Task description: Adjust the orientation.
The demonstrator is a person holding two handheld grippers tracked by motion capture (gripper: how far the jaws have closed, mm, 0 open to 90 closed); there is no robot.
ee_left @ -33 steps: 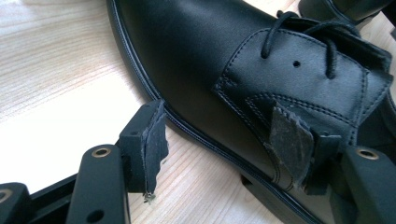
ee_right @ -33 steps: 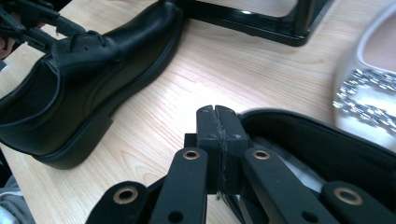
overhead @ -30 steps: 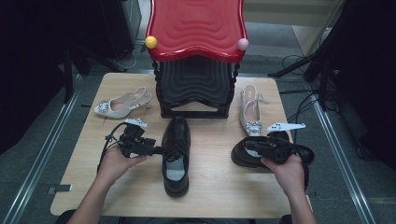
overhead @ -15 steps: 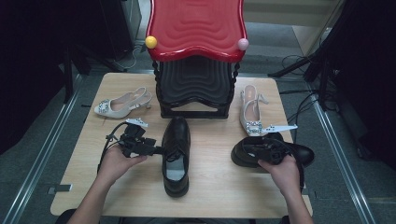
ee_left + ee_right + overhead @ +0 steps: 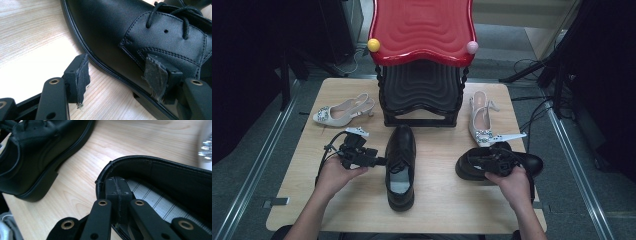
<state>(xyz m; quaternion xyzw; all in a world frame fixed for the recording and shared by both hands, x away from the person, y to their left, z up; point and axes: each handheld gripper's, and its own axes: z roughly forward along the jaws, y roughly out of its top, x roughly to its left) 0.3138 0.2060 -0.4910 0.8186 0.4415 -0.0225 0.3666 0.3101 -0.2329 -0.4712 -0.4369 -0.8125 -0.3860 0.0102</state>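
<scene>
A black lace-up shoe stands upright mid-table, toe toward the rack. My left gripper is at its left side, open. In the left gripper view, one pad hangs over the wood clear of the sole edge, and the other pad lies against the shoe's upper. A second black shoe rests at the right. My right gripper is shut on its heel collar. In the right gripper view the pads meet at the collar rim.
A rack with a red top and a black lower shelf stands at the table's far middle, with a yellow ball and a pink ball on its corners. One white slingback heel lies left of it, another right.
My right hand has shifted slightly left over the right shoe. The left hand and the centre shoe have stayed put.
</scene>
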